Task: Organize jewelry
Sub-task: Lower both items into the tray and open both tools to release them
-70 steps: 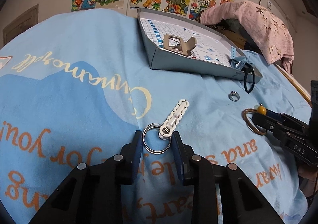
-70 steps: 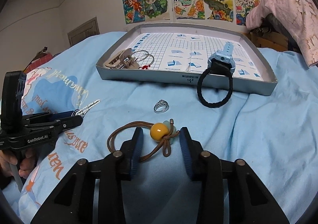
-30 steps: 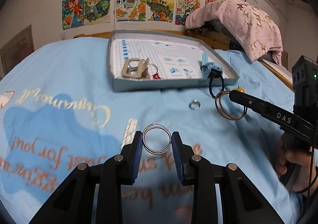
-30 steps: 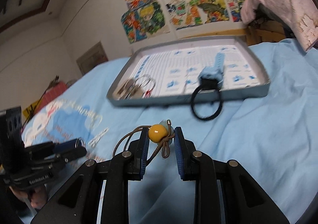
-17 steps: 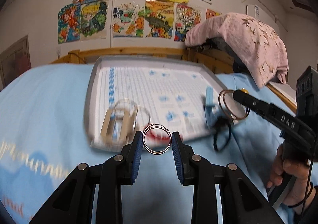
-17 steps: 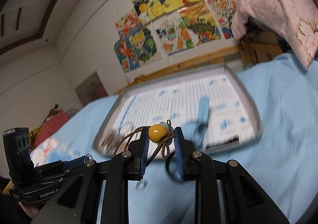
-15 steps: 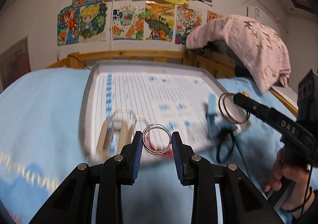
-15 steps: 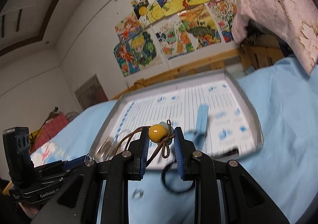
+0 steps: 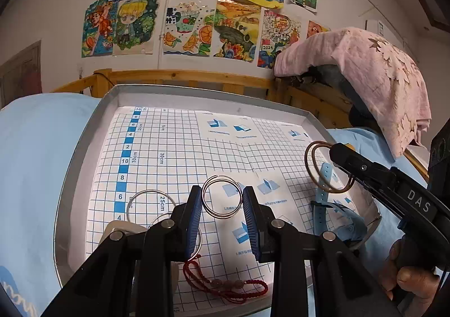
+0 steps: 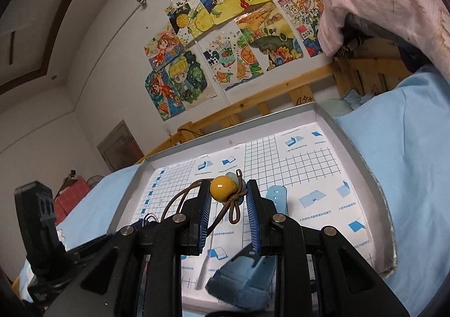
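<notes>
My left gripper point(image 9: 222, 200) is shut on a silver key ring point(image 9: 222, 196) and holds it above the grey tray point(image 9: 92, 131), which has a blue grid sheet inside. My right gripper point(image 10: 228, 200) is shut on a brown cord hair tie with a yellow bead point(image 10: 220, 188), also over the tray point(image 10: 354, 148). In the left wrist view the right gripper point(image 9: 334, 148) shows at the right with the brown cord loop point(image 9: 315, 168) hanging from its tip.
In the tray lie silver hoops point(image 9: 149, 204), a beige clip point(image 9: 121, 229), a red cord bracelet point(image 9: 225, 286) and a light blue watch point(image 9: 334, 210), which also shows in the right wrist view point(image 10: 244, 277). Blue bedding point(image 10: 416, 176) surrounds the tray. A wooden rail point(image 9: 180, 78) and pink cloth point(image 9: 374, 78) stand behind.
Both grippers closed on their items on the bed, lifted them and carried them forward over the tray. The tray now fills both views.
</notes>
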Motion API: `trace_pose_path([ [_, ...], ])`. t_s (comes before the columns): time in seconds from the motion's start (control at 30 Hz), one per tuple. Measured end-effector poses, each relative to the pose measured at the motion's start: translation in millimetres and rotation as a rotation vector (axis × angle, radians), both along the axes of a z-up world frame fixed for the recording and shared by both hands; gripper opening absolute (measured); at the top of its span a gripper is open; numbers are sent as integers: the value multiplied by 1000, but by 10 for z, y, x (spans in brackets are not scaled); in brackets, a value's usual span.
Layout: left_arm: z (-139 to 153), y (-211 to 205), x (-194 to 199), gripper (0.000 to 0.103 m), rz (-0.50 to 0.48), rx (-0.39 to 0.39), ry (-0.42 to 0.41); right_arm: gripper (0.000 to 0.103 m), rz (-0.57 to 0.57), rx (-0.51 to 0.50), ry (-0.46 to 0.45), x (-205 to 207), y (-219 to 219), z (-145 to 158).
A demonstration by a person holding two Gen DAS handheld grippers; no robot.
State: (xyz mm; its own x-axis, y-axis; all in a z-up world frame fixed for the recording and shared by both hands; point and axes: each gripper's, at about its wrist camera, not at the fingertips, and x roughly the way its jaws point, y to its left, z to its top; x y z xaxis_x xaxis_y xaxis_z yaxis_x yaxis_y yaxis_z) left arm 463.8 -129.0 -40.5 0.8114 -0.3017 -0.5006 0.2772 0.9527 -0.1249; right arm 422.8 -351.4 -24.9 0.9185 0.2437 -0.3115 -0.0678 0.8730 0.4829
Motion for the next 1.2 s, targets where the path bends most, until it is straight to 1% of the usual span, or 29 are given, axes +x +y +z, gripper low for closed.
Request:
trace_pose_path([
  [0.23,-8,84,29,28,28,-34,17,22,8,30,-1,136,57,-71],
  [0.37,-26,121,35,28,29,-54,20,22,24,30,-6,217,140,-104],
  [0.57,-63,159,67,28,32,-73,29,22,14,35,-3,281,168,-180],
  [0.7,-56,190,68,28,39,-86,28,22,2,64,-29,267,149,-189],
  [0.8,-38,203,87,28,52,-87,28,22,-30,70,-66,227,126,-113],
  [0.87,-24,210,100,28,60,-86,27,22,-42,55,-81,195,127,-64],
  [1.0,10,209,112,28,65,-81,26,22,-33,24,-76,188,162,23],
  [1.1,63,190,141,28,66,-64,24,22,-31,25,-78,194,159,106],
  [1.2,139,172,204,28,71,-45,22,22,-34,27,-87,222,134,263],
])
